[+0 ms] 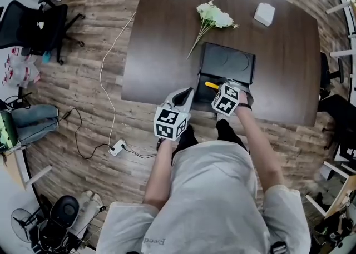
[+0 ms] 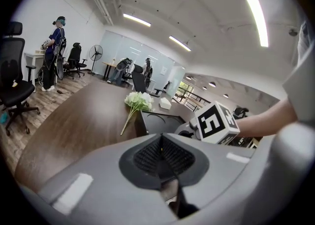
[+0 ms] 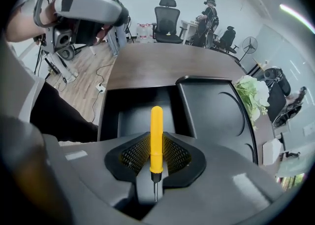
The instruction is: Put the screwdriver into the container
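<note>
My right gripper (image 1: 221, 86) is shut on a yellow-handled screwdriver (image 1: 212, 85), near the table's front edge. In the right gripper view the screwdriver (image 3: 156, 135) stands clamped between the pads (image 3: 173, 156), with its handle pointing away over the black container's open tray (image 3: 129, 116). The metal tip points back toward the camera. The black container (image 1: 218, 71) lies on the dark table with its lid (image 1: 229, 60) folded open behind it. My left gripper (image 1: 186, 96) hangs shut and empty at the table edge, left of the container. Its jaws (image 2: 161, 156) meet with nothing between them.
A bunch of white flowers (image 1: 214, 16) lies behind the container, and a small white box (image 1: 265, 14) sits at the far right of the table (image 1: 167, 36). A white cable (image 1: 105, 80) and an office chair (image 1: 33, 25) are on the floor to the left.
</note>
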